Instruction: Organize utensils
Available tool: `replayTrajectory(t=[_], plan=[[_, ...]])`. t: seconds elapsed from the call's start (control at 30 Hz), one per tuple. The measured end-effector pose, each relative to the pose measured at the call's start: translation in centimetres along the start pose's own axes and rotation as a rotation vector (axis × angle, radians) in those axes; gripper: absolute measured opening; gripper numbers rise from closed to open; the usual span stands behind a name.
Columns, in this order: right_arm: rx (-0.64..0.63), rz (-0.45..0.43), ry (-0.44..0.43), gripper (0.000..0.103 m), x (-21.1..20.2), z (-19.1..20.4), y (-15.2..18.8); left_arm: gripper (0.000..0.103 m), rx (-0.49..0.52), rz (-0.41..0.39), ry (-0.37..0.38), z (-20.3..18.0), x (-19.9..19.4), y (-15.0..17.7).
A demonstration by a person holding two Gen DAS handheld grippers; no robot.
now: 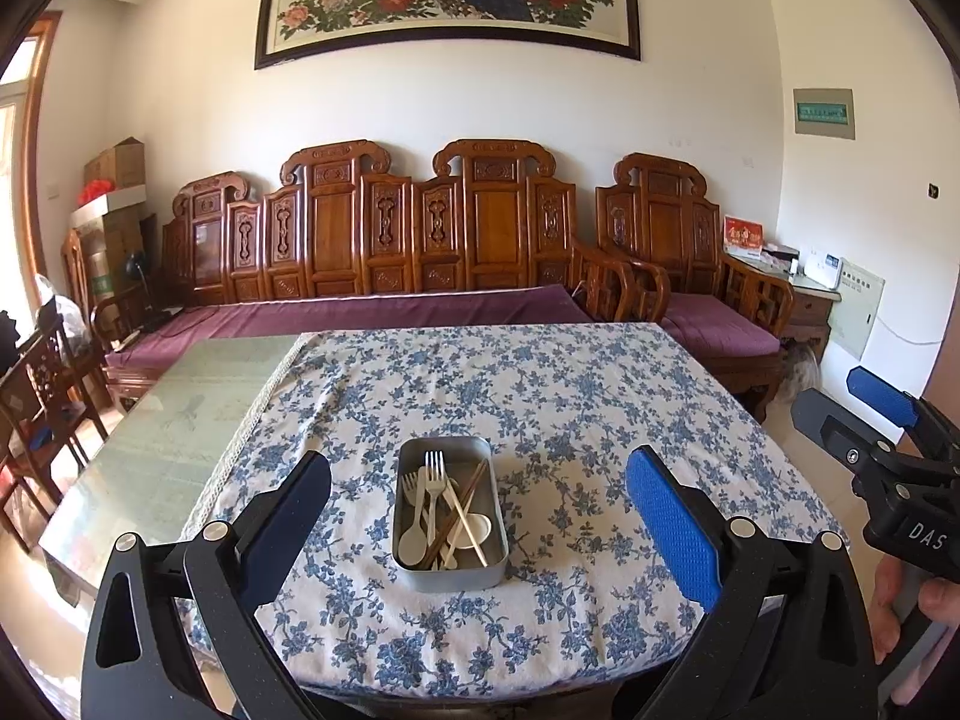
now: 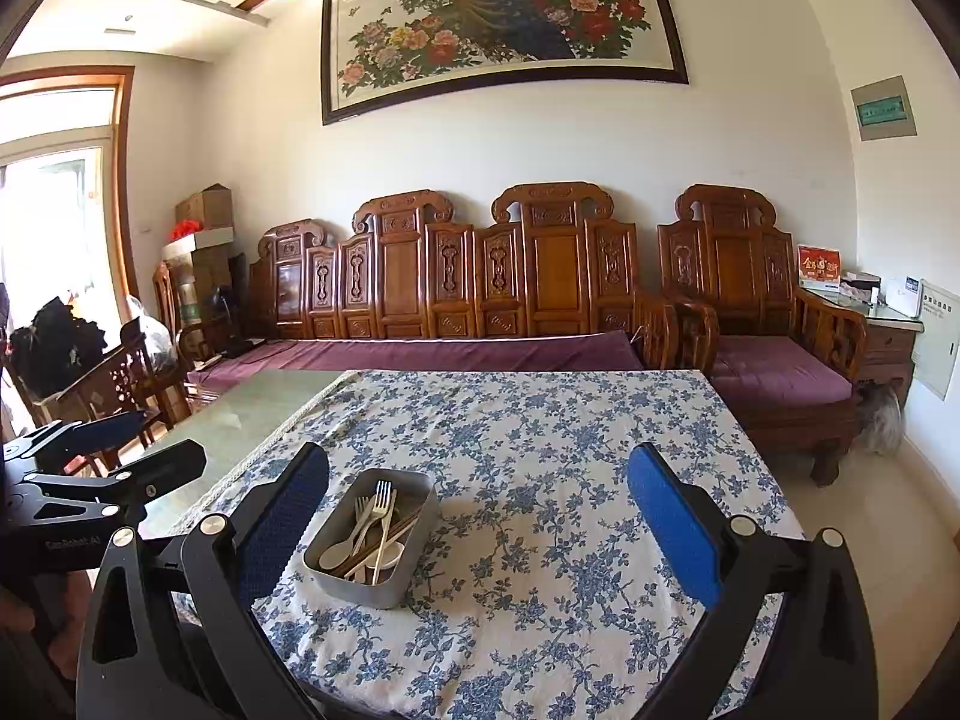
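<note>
A grey metal tray [image 1: 408, 564] stands on the blue-flowered tablecloth [image 1: 570, 408] near the table's front edge. Inside lie white forks [image 1: 433, 474], white spoons [image 1: 413, 537] and brown and pale chopsticks [image 1: 465, 504], piled together. My left gripper [image 1: 477, 510] is open and empty, held above the front edge with the tray between its fingers in view. My right gripper [image 2: 477, 510] is open and empty; the tray [image 2: 336, 576] lies toward its left finger, with its utensils [image 2: 375, 528]. The right gripper also shows at the right edge of the left wrist view [image 1: 864, 420].
The cloth covers the right part of a glass-topped table [image 1: 180, 420]. A carved wooden sofa with purple cushions [image 1: 384, 312] runs behind the table. Wooden chairs [image 1: 42, 408] stand at the left. A side cabinet [image 2: 888, 336] is at the far right.
</note>
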State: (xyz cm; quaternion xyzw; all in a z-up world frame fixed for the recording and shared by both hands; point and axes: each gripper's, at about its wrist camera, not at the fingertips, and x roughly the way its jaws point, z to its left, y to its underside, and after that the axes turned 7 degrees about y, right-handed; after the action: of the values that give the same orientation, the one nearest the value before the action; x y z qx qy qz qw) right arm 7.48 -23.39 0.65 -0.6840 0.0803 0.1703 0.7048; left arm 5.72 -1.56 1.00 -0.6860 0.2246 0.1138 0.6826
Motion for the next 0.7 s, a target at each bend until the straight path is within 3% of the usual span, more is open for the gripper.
replayTrajectory(t=[0.7], plan=[[0.002, 0.003, -0.004, 0.100, 0.15, 0.30, 0.22, 0.095, -0.004, -0.007, 0.013, -0.10, -0.21, -0.05]])
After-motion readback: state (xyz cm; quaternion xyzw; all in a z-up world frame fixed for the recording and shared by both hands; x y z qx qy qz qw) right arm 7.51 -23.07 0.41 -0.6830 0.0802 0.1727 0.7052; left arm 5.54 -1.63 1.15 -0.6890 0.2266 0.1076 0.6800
